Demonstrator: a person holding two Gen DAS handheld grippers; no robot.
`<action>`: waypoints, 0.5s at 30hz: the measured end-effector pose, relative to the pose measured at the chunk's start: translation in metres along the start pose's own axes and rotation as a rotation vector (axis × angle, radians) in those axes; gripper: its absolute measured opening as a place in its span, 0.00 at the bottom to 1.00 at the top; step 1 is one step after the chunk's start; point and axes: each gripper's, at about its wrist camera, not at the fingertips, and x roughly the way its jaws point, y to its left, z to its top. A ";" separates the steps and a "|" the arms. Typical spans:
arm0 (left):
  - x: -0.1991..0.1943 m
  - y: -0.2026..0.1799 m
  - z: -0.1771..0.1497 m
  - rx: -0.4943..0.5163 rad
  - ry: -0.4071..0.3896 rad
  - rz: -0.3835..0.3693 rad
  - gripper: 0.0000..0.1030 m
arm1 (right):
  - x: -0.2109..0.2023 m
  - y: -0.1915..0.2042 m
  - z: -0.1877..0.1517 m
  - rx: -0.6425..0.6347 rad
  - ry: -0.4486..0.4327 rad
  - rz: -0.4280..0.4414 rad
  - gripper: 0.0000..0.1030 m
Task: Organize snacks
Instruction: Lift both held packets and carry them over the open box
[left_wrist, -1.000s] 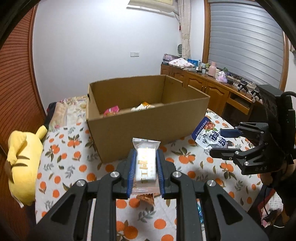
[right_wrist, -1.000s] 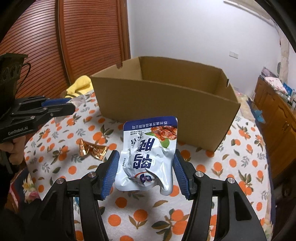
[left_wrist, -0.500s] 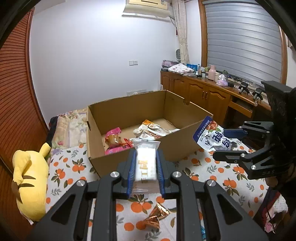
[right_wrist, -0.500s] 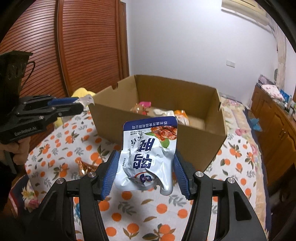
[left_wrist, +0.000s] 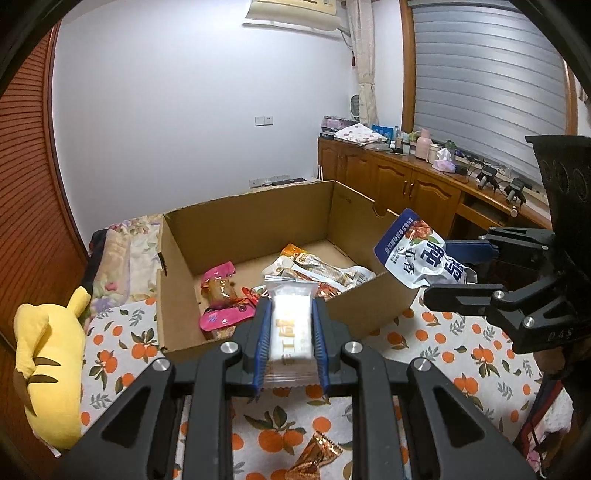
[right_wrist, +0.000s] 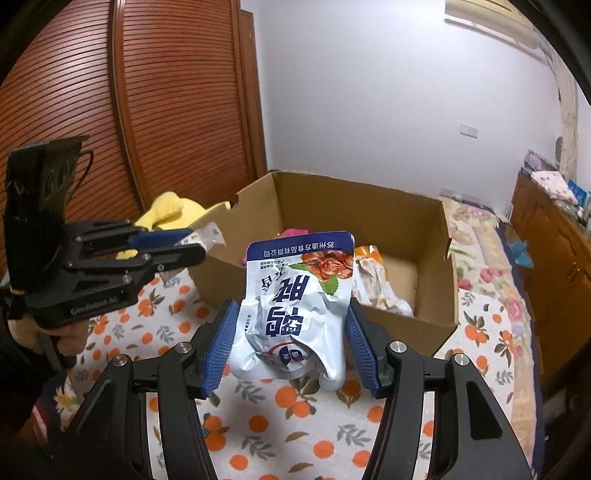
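Rising since a second ago, both cameras now look down into the cardboard box (left_wrist: 280, 229), whose floor and loose packets were mostly hidden behind its near wall before. The left gripper (left_wrist: 290, 332) stays clamped on a small clear-wrapped white bar (left_wrist: 291, 325), held just above the near wall of the box. The right gripper (right_wrist: 291, 332) keeps its blue ribbed pads pressed on a crinkled, glossy blue-and-white pouch (right_wrist: 295, 299), near the box's right corner. Inside lie a pink packet (left_wrist: 219, 299) and several pale wrappers (left_wrist: 317, 269), overlapping and hard to tell apart. A twisted copper-foil sweet (left_wrist: 314, 456) lies on the orange-printed cloth (left_wrist: 436, 339), partly cut off by the left gripper's frame. A soft yellow plush (left_wrist: 48, 369) rests at far left.
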 end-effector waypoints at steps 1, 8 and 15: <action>0.002 0.000 0.001 -0.002 0.001 0.002 0.18 | 0.002 -0.002 0.002 0.004 0.001 0.004 0.57; 0.021 0.012 0.011 -0.044 0.023 -0.003 0.18 | 0.018 -0.020 0.014 0.021 0.026 -0.028 0.57; 0.037 0.023 0.017 -0.084 0.043 0.016 0.20 | 0.036 -0.046 0.022 0.063 0.052 -0.064 0.57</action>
